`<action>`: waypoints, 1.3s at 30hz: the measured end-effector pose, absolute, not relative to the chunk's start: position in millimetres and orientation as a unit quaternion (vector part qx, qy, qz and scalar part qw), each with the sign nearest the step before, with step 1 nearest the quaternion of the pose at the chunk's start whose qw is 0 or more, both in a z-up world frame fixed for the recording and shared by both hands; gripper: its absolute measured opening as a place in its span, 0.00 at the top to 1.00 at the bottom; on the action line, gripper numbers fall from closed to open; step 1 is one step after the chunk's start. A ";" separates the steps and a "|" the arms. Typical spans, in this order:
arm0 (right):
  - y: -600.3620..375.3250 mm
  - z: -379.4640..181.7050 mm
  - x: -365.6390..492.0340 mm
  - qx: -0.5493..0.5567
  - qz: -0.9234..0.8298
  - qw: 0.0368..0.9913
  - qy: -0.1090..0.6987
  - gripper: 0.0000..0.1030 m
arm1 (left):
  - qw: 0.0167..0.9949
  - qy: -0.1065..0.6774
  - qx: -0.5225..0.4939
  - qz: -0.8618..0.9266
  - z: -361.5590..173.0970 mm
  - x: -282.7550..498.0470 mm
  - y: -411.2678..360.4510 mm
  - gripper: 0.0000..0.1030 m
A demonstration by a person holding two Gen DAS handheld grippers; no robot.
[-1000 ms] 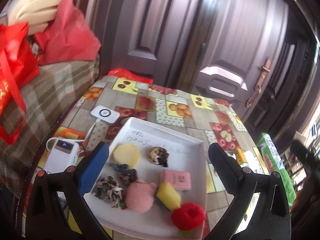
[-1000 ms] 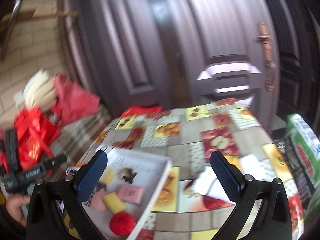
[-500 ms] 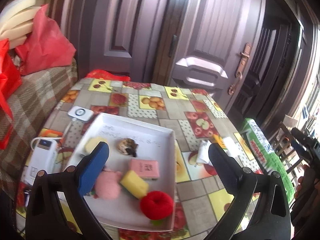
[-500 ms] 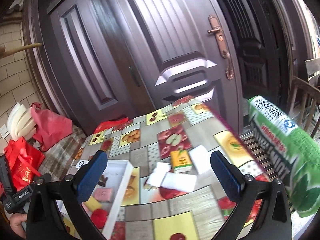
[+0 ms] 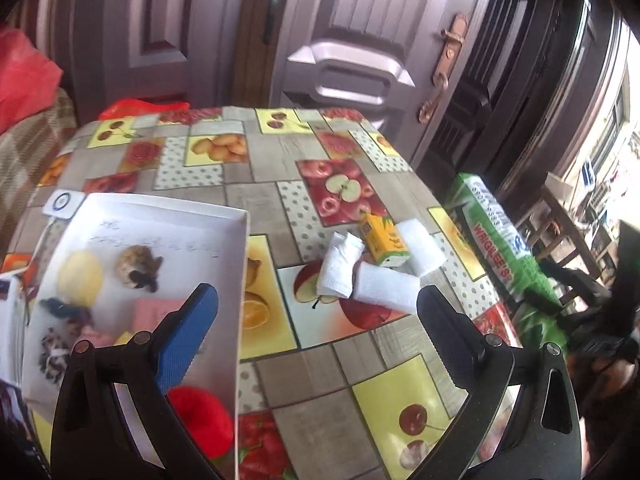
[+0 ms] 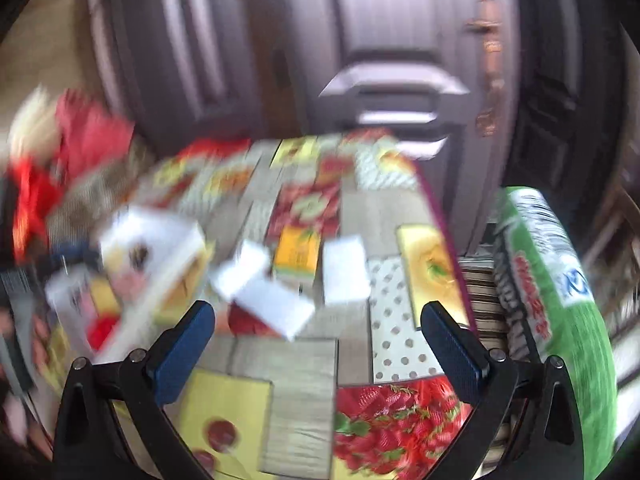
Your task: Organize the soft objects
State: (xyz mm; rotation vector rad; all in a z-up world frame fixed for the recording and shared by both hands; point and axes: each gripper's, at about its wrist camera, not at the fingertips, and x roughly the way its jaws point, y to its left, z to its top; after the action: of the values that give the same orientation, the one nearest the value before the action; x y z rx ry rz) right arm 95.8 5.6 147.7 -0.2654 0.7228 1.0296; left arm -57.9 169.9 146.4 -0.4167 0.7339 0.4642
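step: likely first pick; go for the nearest rolled white cloth (image 5: 382, 286), centre frame beside the yellow carton (image 5: 384, 242), and straddle its short axis.
target: white tray (image 5: 236, 280), left of frame, holds the soft toys.
left gripper (image 5: 316, 322): jaws spread, empty, pointing down at the table.
right gripper (image 6: 318, 330): jaws spread, empty; view blurred.

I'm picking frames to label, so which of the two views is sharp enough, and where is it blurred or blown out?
Left wrist view: sharp, the white towel rolls and tray read crisply; only the window at far right is blown out. Right wrist view: motion-smeared across the table, though its own claw stays sharp.
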 end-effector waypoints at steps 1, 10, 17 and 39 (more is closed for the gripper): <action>15.2 136.9 97.2 -0.140 0.492 0.788 0.342 0.00 | 0.884 0.367 -0.193 0.217 141.6 -48.2 171.4 0.02; 112.1 72.6 96.3 -0.252 0.589 0.695 0.326 0.00 | 0.855 0.449 -0.160 0.206 100.6 6.2 187.3 0.02; 148.8 35.5 98.8 -0.290 0.607 0.651 0.353 0.16 | 0.841 0.484 -0.153 0.187 73.3 43.2 197.1 0.03; 42.5 68.0 106.2 -0.160 0.558 0.709 0.401 0.46 | 0.839 0.510 -0.114 0.150 19.4 94.8 175.6 0.63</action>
State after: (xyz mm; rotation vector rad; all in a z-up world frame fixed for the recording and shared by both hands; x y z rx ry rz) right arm 106.2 42.5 68.0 -0.3557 0.8891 1.2389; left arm 94.8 175.6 19.4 -0.2419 1.0781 0.3164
